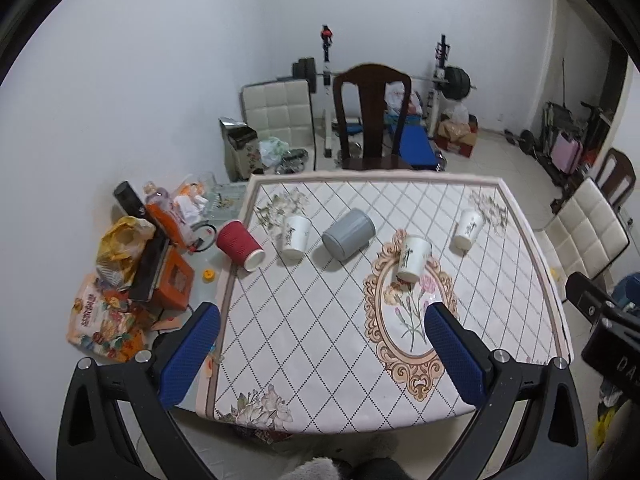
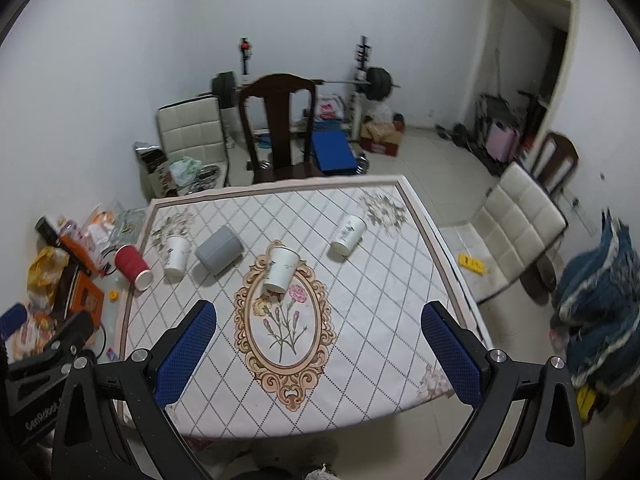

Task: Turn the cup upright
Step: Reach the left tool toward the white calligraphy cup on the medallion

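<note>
Several cups lie on their sides in a row on the patterned tablecloth (image 1: 320,340): a red ribbed cup (image 1: 239,245) at the left edge, a white cup (image 1: 296,236), a grey cup (image 1: 348,239), a white cup (image 1: 413,259) on the oval flower motif, and a white cup (image 1: 468,229) at the right. The right wrist view shows them too: red cup (image 2: 132,266), white cup (image 2: 177,255), grey cup (image 2: 220,255), middle white cup (image 2: 281,269), right white cup (image 2: 349,235). My left gripper (image 1: 322,318) and right gripper (image 2: 319,318) are open and empty, held above the table's near side.
Snack bags, boxes and bottles (image 1: 132,264) clutter the table's left strip beside the cloth. A dark wooden chair (image 1: 372,120) stands at the far edge. A cream padded chair (image 2: 516,224) stands to the right. Gym gear lines the back wall.
</note>
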A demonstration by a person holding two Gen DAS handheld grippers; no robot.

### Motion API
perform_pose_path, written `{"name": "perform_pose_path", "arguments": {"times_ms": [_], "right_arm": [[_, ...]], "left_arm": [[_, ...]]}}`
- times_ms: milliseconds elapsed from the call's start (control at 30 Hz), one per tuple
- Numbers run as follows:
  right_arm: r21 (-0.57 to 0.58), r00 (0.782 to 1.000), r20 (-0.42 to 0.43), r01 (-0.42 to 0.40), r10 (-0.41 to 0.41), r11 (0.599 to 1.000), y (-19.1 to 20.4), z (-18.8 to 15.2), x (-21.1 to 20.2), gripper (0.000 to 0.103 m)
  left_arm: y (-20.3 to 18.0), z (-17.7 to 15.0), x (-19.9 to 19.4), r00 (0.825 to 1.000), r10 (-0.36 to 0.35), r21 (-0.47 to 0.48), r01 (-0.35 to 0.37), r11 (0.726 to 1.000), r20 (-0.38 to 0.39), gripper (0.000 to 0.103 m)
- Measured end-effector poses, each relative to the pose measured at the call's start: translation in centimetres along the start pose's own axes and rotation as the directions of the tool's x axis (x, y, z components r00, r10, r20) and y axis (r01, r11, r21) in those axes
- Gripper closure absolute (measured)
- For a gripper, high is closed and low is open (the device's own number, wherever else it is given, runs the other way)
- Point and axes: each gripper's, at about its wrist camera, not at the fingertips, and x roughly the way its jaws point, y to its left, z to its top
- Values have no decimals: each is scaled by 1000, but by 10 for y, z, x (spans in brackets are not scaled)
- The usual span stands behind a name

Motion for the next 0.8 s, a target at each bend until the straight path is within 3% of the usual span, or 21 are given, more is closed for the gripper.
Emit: {"name": "perform_pose_path", "arguments": {"times_ms": [133, 333, 533, 800], "right_arm": [[50, 994, -84, 71, -66, 996, -16, -10, 40, 0], [89, 966, -217, 166, -144, 982, -55, -22, 111, 0], [104, 934, -329, 187, -143, 977, -94, -21, 191, 0], [103, 889, -449, 153, -91, 983, -137, 0, 300, 0]], "left_arm": [[-7, -1, 36, 998, -38, 33, 40, 999, -40, 0], [-42, 3, 101, 989, -45, 101, 60, 993, -144, 0], [-94, 14, 161, 972, -32, 152, 69, 986, -233, 0], [-174, 46, 242, 945, 0, 212, 73, 975, -328, 0]]}}
